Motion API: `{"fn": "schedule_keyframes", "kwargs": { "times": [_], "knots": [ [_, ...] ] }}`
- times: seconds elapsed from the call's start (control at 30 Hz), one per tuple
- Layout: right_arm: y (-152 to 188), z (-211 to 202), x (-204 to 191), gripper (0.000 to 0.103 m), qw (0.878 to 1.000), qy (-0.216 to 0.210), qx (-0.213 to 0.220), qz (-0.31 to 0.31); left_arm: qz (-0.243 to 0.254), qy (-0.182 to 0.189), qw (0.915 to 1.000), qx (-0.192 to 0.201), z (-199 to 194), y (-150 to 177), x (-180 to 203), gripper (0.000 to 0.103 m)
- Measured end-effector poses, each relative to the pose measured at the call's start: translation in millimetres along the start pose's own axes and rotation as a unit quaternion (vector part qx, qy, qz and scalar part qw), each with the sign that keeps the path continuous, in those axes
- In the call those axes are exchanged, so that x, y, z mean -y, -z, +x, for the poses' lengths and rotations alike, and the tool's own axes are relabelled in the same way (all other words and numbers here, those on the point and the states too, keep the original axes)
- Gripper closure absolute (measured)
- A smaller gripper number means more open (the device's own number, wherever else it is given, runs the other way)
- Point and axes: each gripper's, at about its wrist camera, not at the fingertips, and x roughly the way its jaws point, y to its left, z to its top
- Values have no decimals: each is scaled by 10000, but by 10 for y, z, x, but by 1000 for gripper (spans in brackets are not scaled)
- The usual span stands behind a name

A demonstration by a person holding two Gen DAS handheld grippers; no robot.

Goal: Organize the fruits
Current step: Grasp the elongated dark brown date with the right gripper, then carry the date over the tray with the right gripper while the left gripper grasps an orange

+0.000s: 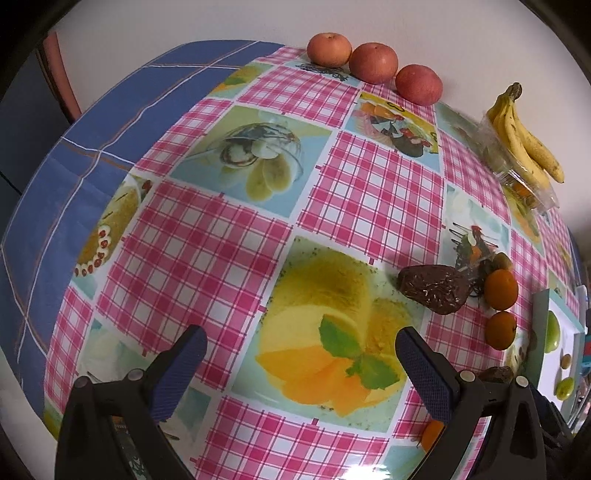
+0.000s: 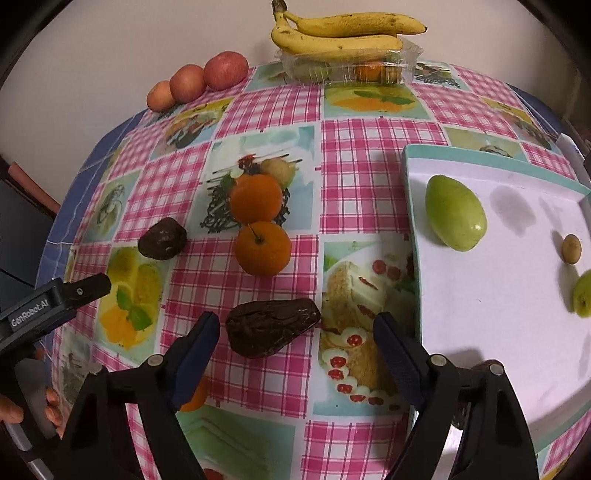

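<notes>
Avocado (image 2: 271, 328) btwn open right tool (image 2: 295, 332) only in right view.

Loud tablecloth (image 1: 369, 192) here, pink plaid squares mixed with printed dessert and fruit pictures. A blue checked cloth (image 1: 74, 177) shows underneath at the left edge. Plain pale wall (image 2: 129, 33) right behind the table.

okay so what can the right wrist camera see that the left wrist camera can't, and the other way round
Only the right wrist view shows a hand holding the left gripper and the right gripper open above a dark avocado. Only the left wrist view shows the left gripper's open fingers over bare tablecloth. Both show three apples, bananas on a plastic box, two oranges and the white tray.
</notes>
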Motion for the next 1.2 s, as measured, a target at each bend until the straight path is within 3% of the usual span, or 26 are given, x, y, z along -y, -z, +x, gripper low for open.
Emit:
{"fn": "schedule_keyframes", "kwargs": {
  "times": [0.53, 1.2],
  "knots": [
    [6, 84, -46, 45, 9998, -6, -40, -209, 89, 7, 9999, -66, 37, 5, 58, 0],
    [101, -251, 178, 45, 9997, -133, -71, 208, 318, 661, 9967, -347, -78, 251, 459, 2]
  ]
}}
